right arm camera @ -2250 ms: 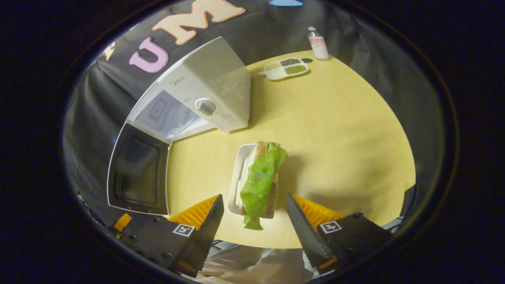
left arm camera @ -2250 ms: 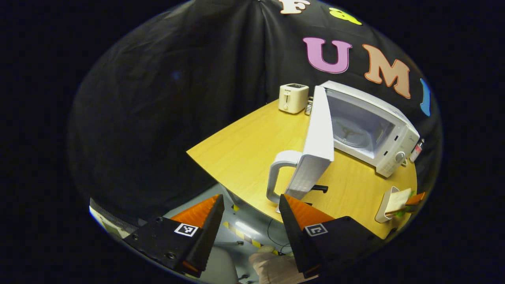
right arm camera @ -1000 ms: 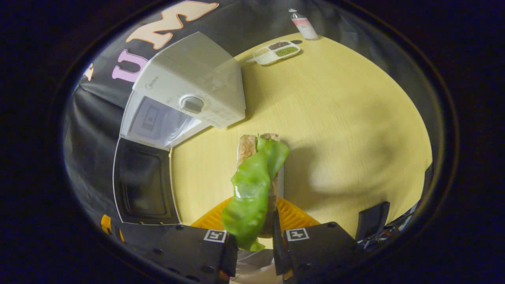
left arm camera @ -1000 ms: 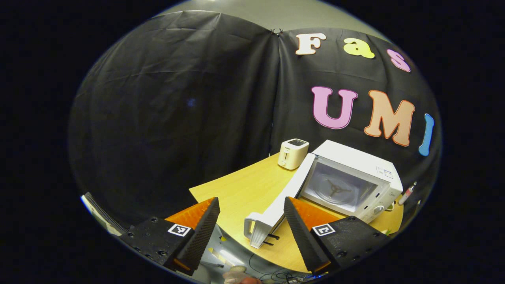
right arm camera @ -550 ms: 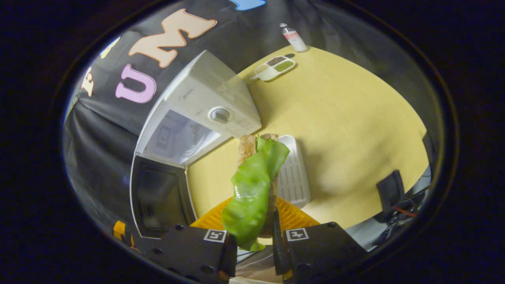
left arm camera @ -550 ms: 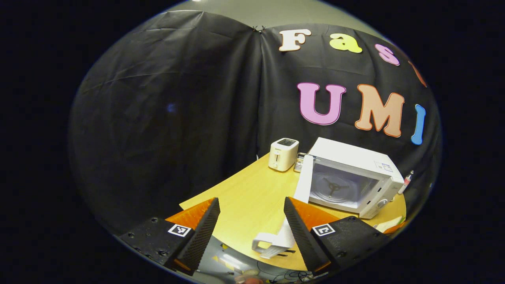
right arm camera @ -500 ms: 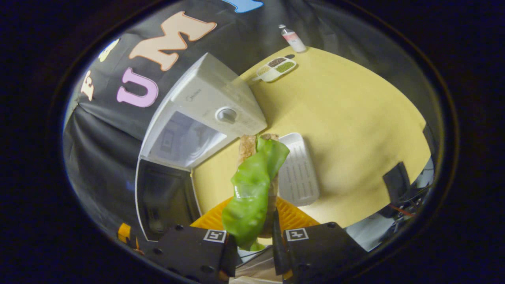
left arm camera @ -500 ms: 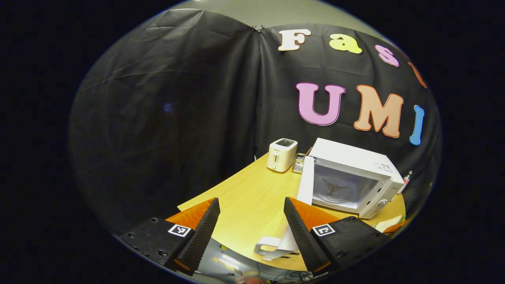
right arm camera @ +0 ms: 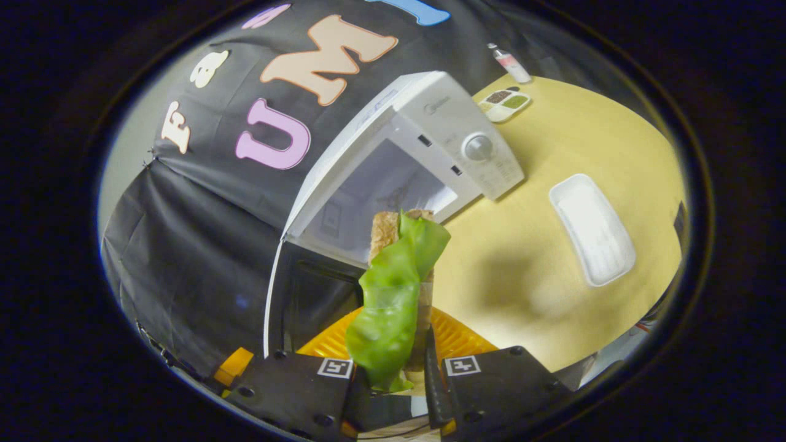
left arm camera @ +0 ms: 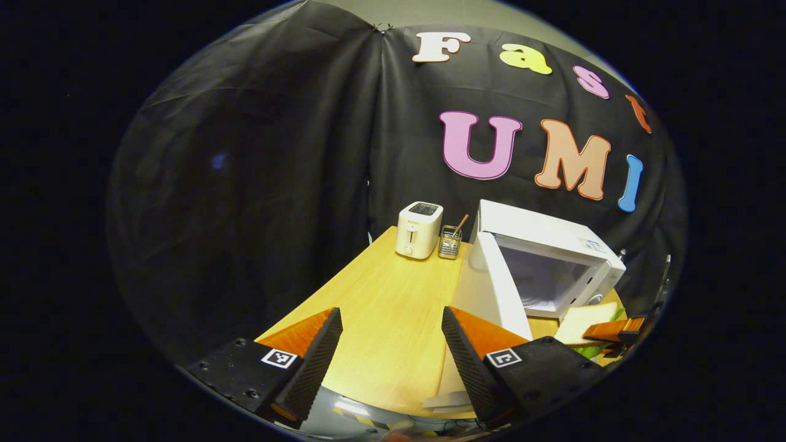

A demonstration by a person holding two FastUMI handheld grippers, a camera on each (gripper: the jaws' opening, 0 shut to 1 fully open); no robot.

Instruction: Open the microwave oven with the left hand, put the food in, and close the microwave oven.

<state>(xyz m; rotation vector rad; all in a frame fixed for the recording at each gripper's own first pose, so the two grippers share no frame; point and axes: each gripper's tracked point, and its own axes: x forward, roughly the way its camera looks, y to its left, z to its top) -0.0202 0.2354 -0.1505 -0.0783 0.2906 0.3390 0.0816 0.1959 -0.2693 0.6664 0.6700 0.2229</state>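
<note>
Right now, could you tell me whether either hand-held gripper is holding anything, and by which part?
The right hand-held gripper pinches the bread sandwich with the green lettuce leaf by its lower end. The left hand-held gripper is open, holding nothing.

Wood-grain table, glossy plastic microwave, matt cloth wall.

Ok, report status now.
Left gripper open, empty. Right gripper shut on green-lettuce sandwich. White microwave oven door open; path clear.

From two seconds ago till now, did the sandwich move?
Yes. The sandwich, pinched in the right gripper, left the white tray on the table and now hangs in front of the open microwave.
</note>
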